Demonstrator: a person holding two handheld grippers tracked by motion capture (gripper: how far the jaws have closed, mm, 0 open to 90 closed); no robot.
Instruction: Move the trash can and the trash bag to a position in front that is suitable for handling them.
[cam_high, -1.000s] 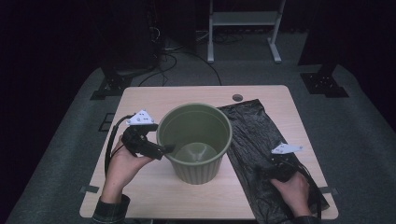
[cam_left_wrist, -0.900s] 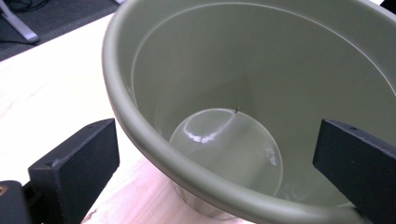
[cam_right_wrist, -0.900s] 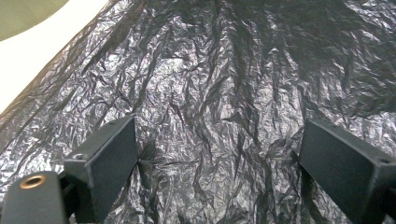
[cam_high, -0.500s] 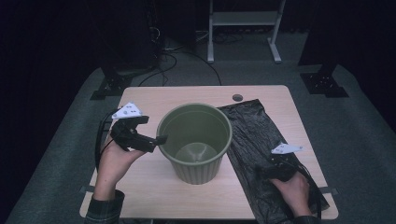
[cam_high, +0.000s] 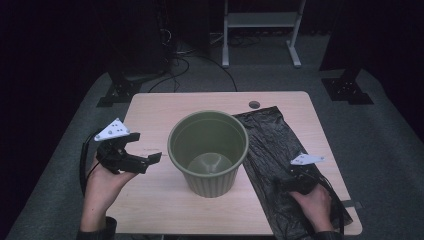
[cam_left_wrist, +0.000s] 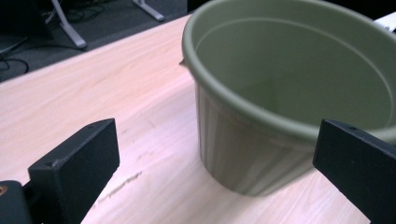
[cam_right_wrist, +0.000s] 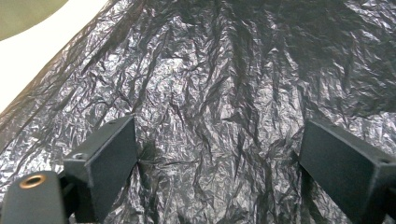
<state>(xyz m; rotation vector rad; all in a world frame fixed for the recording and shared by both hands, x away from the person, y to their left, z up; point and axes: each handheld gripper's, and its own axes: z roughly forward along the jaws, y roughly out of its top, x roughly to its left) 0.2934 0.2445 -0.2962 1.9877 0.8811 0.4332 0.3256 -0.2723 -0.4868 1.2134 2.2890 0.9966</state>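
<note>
Lining the ribbed olive-green plastic bin (cam_high: 208, 152) with the crinkled black plastic bag (cam_high: 280, 150) looks like the work in hand, so plan for two very different materials. The bag is thin, limp and slick; it lies flat on the right half of the pale wooden bench (cam_high: 150, 112), its near left edge just beside the bin's base. It will likely slide and bunch instead of lifting cleanly, so pinch a raised wrinkle or an edge, not the flat middle. The bin is stiff and probably light; it stands upright and empty at the bench's centre, and its rolled rim is the natural place to grip if you need to steady it.

Your right tongs (cam_right_wrist: 219, 154) are spread wide, hovering low over the bag's near end with wrinkled film between the jaws; whether the tips touch it, you cannot tell from these views. Your left tongs (cam_left_wrist: 215, 158) are also wide open, holding nothing, aimed at the bin's left wall from just beside it and clear of the rim.
</note>
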